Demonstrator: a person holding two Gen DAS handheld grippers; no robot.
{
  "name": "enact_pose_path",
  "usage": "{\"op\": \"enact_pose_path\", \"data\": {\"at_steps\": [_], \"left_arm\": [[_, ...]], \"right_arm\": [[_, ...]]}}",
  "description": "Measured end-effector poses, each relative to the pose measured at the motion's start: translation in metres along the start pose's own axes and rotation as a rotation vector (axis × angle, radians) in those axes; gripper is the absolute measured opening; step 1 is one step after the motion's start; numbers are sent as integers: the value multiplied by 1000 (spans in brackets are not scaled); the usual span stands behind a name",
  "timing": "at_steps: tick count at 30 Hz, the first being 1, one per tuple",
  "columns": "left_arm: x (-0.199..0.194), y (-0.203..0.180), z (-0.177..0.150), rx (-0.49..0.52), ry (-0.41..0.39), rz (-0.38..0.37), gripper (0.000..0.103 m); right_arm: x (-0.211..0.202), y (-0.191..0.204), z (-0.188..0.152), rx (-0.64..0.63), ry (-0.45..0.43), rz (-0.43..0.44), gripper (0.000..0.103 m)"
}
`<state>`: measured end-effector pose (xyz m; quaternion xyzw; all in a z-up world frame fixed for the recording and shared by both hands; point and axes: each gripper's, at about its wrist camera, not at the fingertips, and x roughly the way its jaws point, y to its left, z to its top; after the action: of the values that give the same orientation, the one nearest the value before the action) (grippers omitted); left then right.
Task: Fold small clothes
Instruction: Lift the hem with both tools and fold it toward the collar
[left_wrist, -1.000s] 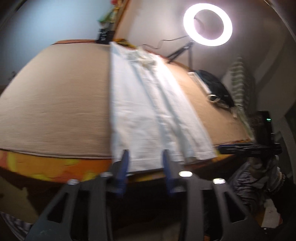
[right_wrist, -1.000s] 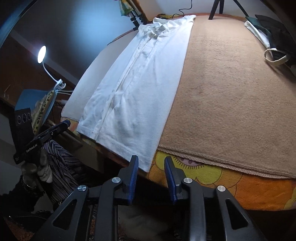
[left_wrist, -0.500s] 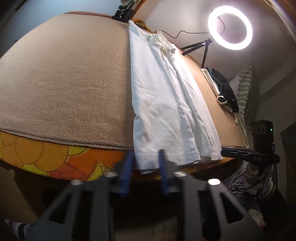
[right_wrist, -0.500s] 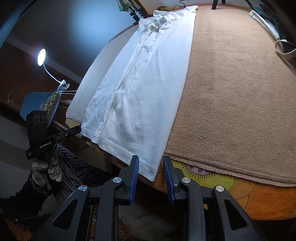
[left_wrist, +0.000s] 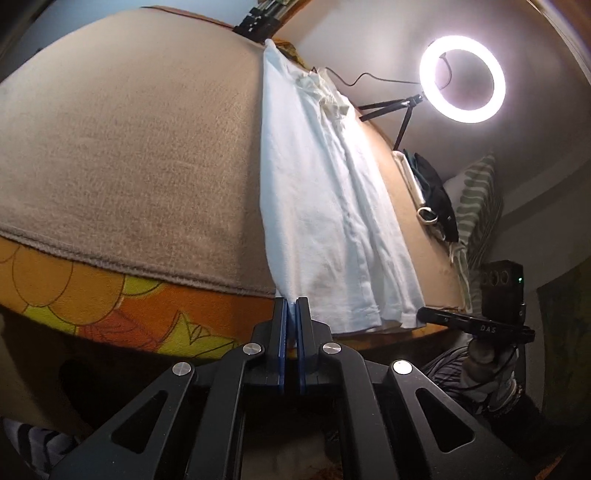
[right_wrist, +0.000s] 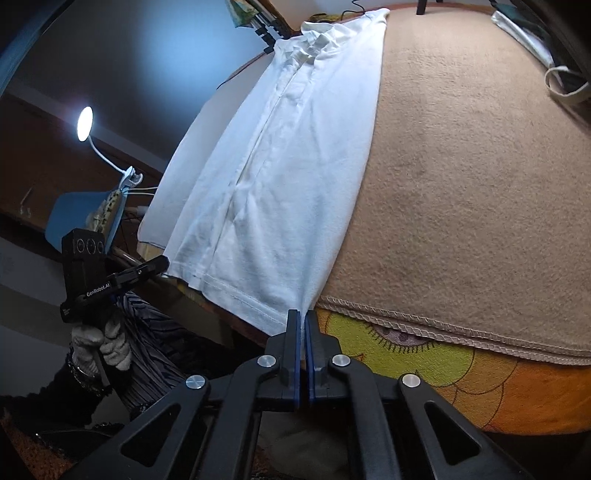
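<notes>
A white collared shirt (left_wrist: 325, 206) lies folded lengthwise into a long strip on a tan blanket (left_wrist: 129, 147), collar at the far end and hem hanging over the near bed edge. My left gripper (left_wrist: 290, 306) is shut on the hem's left corner. In the right wrist view the same shirt (right_wrist: 280, 177) shows, and my right gripper (right_wrist: 305, 321) is shut on the hem's right corner. Each gripper shows in the other's view, the right one (left_wrist: 476, 325) and the left one (right_wrist: 114, 280).
An orange and yellow flowered sheet (left_wrist: 110, 310) hangs below the blanket (right_wrist: 480, 166). A lit ring light (left_wrist: 461, 79) on a tripod stands at the far side. Dark bags (left_wrist: 432, 192) and a striped pillow (left_wrist: 476, 206) lie at the right. A small lamp (right_wrist: 85, 123) glows left.
Both grippers have moved in to the shirt's hem and closed from open onto its two near corners.
</notes>
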<state>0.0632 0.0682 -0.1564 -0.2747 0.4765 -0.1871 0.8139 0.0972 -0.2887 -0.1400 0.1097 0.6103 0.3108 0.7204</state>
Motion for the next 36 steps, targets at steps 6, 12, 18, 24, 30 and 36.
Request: {"op": "enact_pose_path", "data": {"at_steps": [6, 12, 18, 24, 30, 36], "left_arm": [[-14, -16, 21, 27, -37, -51, 3], [-12, -25, 57, 42, -82, -88, 3], [0, -31, 99, 81, -121, -55, 3], [31, -15, 141, 89, -121, 24, 3], [63, -2, 162, 106, -72, 79, 3], [69, -3, 171, 107, -56, 101, 7]], "right_arm": [[-19, -1, 13, 35, -56, 65, 0], [-29, -1, 42, 56, -110, 91, 0], [-28, -6, 84, 80, -141, 65, 0], [-13, -26, 137, 144, -150, 29, 0], [7, -55, 166, 216, -113, -14, 0], [6, -61, 171, 221, -115, 5, 7]]}}
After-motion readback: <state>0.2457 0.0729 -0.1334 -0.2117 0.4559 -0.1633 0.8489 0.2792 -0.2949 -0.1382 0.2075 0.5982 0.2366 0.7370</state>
